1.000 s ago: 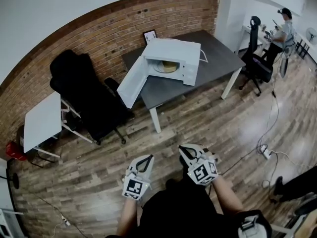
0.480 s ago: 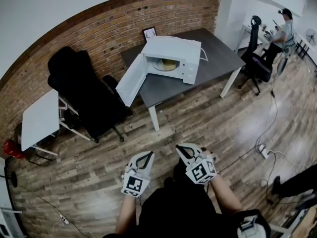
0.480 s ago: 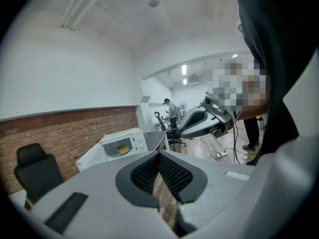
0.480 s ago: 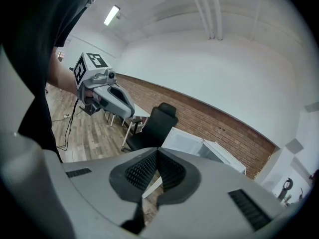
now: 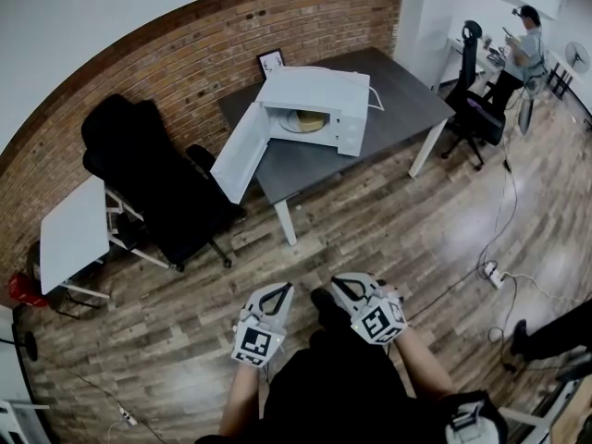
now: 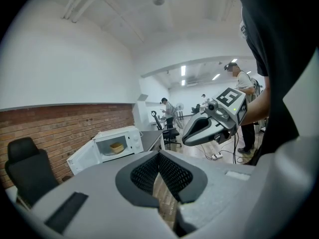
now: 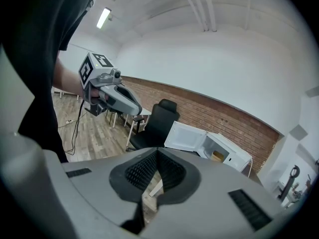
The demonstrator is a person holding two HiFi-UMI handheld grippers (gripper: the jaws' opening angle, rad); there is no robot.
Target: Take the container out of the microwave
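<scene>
Head view: a boxy white microwave (image 5: pixel 319 95) stands on a dark tabletop (image 5: pixel 407 104), door (image 5: pixel 242 155) swung wide, the yellowish container (image 5: pixel 311 119) inside. Left tool (image 5: pixel 277 291) and right tool (image 5: pixel 344 285) hang by the person's body, well apart from the microwave, likely mid-approach. Left gripper view: ribbed dark pads (image 6: pixel 145 173) pressed together, empty. Right gripper view: likewise closed on nothing.

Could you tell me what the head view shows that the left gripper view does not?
Only the head view shows the picture frame against the brick wall and the marker cube on the left hand-held gripper. Only the left gripper view shows the lit ceiling lights and that gripper's jaws closed on nothing. Both show the open microwave with the container inside, the black chair and the right hand-held gripper.
</scene>
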